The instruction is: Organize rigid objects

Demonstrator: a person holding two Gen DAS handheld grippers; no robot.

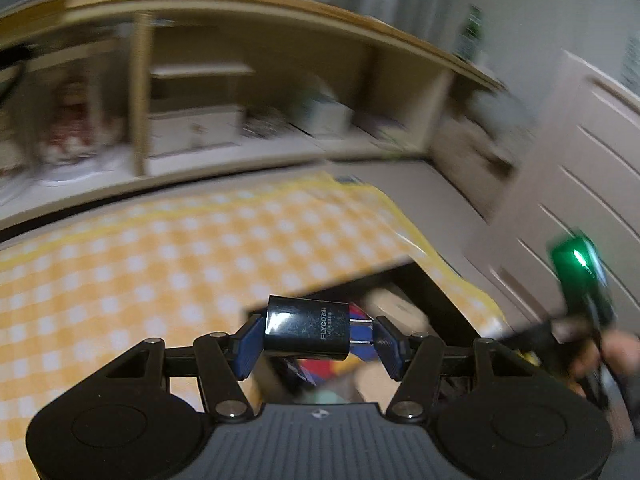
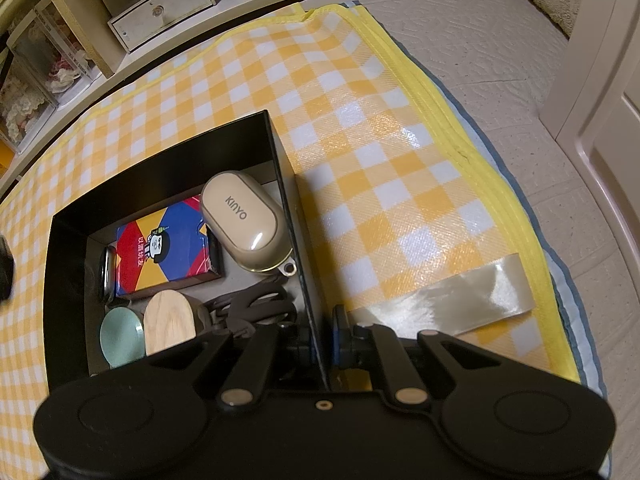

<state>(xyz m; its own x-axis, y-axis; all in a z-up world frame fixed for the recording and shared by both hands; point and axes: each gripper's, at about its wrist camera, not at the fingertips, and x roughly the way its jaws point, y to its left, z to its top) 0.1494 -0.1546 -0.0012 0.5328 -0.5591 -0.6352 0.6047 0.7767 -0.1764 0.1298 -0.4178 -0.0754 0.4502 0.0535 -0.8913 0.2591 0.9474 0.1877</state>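
Box contents behind plug adapter

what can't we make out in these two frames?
- Left wrist: shelf contents smeared by motion blur.
- Left wrist: box interior mostly hidden behind the charger held in the left gripper.
- Right wrist: dark round item in the box mostly covered by the card pack.
- Right wrist: right gripper fingers straddle the box wall; contact is hidden.
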